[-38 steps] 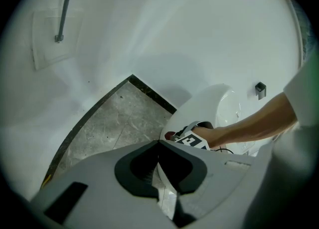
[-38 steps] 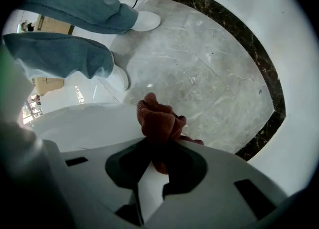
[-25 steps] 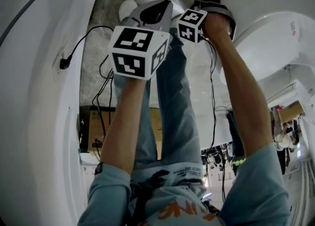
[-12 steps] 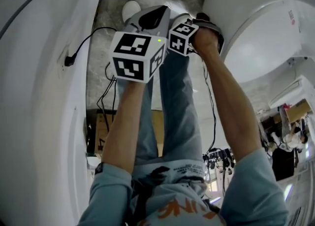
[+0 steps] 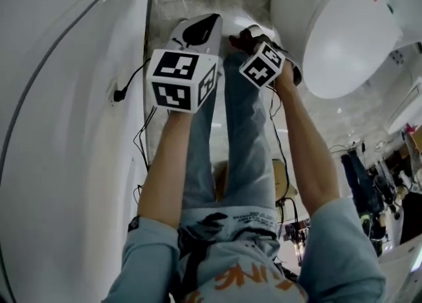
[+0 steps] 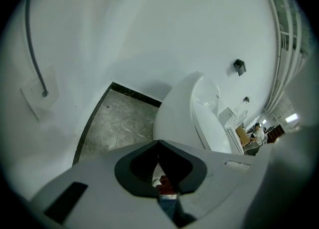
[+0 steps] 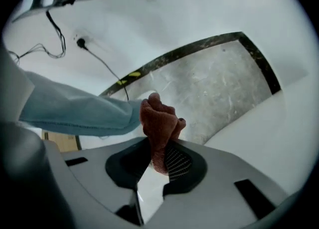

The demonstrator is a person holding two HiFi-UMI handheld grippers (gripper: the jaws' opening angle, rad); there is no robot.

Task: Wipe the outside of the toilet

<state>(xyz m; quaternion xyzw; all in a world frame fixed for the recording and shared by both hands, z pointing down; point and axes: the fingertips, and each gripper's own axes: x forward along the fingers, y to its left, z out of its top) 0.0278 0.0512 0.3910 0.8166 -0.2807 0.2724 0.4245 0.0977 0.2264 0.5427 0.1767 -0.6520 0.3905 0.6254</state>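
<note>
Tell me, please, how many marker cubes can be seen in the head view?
2. The left cube rides on the left gripper at the head view's left; the right cube rides on the right gripper, beside the toilet. No more seem hidden.

Toilet (image 5: 343, 31): we lose it past the head view's top and right edges; in the left gripper view the grey gripper body covers its base.
Right gripper (image 7: 159, 155): in the head view its jaws sit behind its marker cube (image 5: 264, 64) and the hand (image 5: 285, 78).
Cloth (image 7: 159, 120): its lower end disappears between the jaws; in the head view we see only a red scrap.
Far room (image 5: 376, 189): figures and clutter, too small for us to tell apart.
Wall fittings (image 6: 239, 66): small dark pieces; we cannot tell what they are.
Shirt print (image 5: 247, 275): orange letters cut by the bottom edge, unreadable.
Trouser leg (image 7: 75, 111): runs off the left edge.
</note>
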